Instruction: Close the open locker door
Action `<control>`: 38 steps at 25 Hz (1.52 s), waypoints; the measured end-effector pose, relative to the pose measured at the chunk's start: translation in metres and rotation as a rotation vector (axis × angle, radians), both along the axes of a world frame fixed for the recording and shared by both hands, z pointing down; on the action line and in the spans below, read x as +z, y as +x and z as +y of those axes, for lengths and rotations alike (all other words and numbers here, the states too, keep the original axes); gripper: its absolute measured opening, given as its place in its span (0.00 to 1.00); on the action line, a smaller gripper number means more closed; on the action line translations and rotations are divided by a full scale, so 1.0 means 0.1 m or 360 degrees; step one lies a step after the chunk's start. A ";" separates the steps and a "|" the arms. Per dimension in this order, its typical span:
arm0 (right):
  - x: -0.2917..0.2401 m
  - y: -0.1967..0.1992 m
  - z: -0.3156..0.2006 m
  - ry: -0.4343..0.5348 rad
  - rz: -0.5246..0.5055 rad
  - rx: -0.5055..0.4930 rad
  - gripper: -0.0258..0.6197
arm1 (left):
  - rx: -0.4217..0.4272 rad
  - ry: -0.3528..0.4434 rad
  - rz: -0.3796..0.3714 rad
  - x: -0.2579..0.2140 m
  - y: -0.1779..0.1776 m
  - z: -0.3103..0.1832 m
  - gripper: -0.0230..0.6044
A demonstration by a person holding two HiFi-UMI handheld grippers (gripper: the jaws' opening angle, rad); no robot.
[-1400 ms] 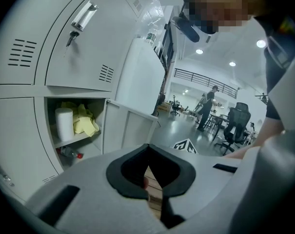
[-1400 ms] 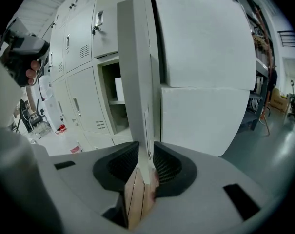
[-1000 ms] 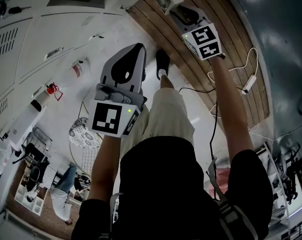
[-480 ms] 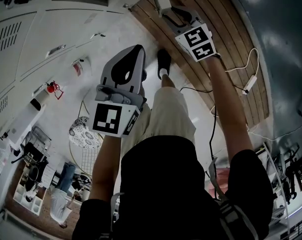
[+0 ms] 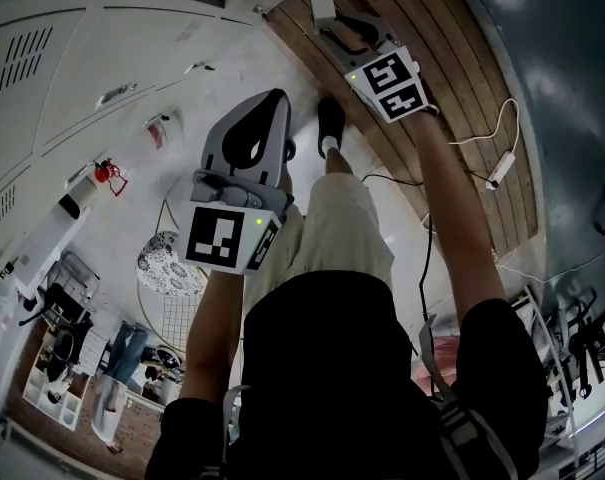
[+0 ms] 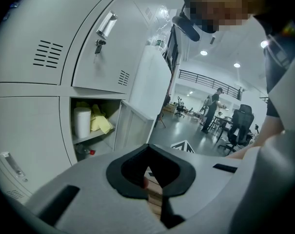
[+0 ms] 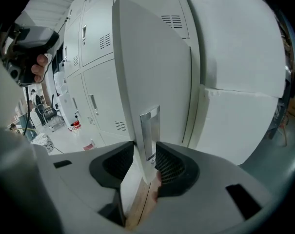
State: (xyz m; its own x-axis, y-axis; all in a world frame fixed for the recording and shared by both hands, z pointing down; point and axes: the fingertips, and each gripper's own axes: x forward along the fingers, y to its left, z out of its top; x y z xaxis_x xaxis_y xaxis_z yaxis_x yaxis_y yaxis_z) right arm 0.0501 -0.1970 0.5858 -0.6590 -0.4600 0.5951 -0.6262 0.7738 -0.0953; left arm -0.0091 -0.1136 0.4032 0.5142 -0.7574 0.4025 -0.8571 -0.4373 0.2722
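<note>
White locker bank [image 7: 96,52], locker door [image 7: 152,72] between just-spread right gripper [image 7: 145,159] jaws in its view alone, left gripper [image 6: 149,168] pressed together

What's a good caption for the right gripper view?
Right gripper, jaws just opened wide, with the open locker door edge between them.

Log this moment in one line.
locker door: open | right gripper: jaws wide, just been opening, locker door edge between them | left gripper: shut, empty | next: likely push door closed
</note>
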 end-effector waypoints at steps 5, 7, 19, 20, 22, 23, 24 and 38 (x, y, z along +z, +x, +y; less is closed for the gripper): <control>0.00 -0.17 0.02 -0.0001 -0.0006 -0.0002 0.27 | -0.0016 -0.0007 0.0004 0.02 -0.15 0.06 0.06; 0.00 -0.24 0.02 0.0000 -0.0004 -0.0002 0.27 | -0.0021 -0.0010 0.0007 0.03 -0.21 0.08 0.06; 0.00 -0.71 -0.02 0.0007 0.0000 0.0026 0.27 | -0.0037 -0.0009 0.0012 0.04 -0.68 0.12 0.06; 0.00 -0.75 -0.02 0.0007 0.0002 0.0029 0.27 | -0.0037 -0.0009 0.0011 0.04 -0.72 0.12 0.06; 0.00 -0.82 -0.04 0.0010 0.0005 0.0033 0.27 | -0.0037 -0.0010 0.0010 0.04 -0.80 0.13 0.06; 0.00 -0.85 -0.04 0.0013 0.0006 0.0035 0.27 | -0.0037 -0.0011 0.0009 0.04 -0.84 0.13 0.06; 0.01 -0.88 -0.05 0.0016 0.0006 0.0035 0.27 | -0.0037 -0.0010 0.0009 0.04 -0.87 0.13 0.06; 0.01 -1.25 -0.15 0.0039 0.0021 0.0076 0.24 | -0.0013 -0.0008 0.0009 0.07 -1.20 0.14 0.06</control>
State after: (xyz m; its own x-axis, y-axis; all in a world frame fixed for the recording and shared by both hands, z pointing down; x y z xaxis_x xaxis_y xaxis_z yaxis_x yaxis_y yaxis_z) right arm -0.0752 -0.2118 0.5867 -0.6283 -0.5051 0.5917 -0.6634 0.7451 -0.0684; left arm -0.1290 -0.1000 0.4098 0.5103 -0.7594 0.4035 -0.8591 -0.4290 0.2791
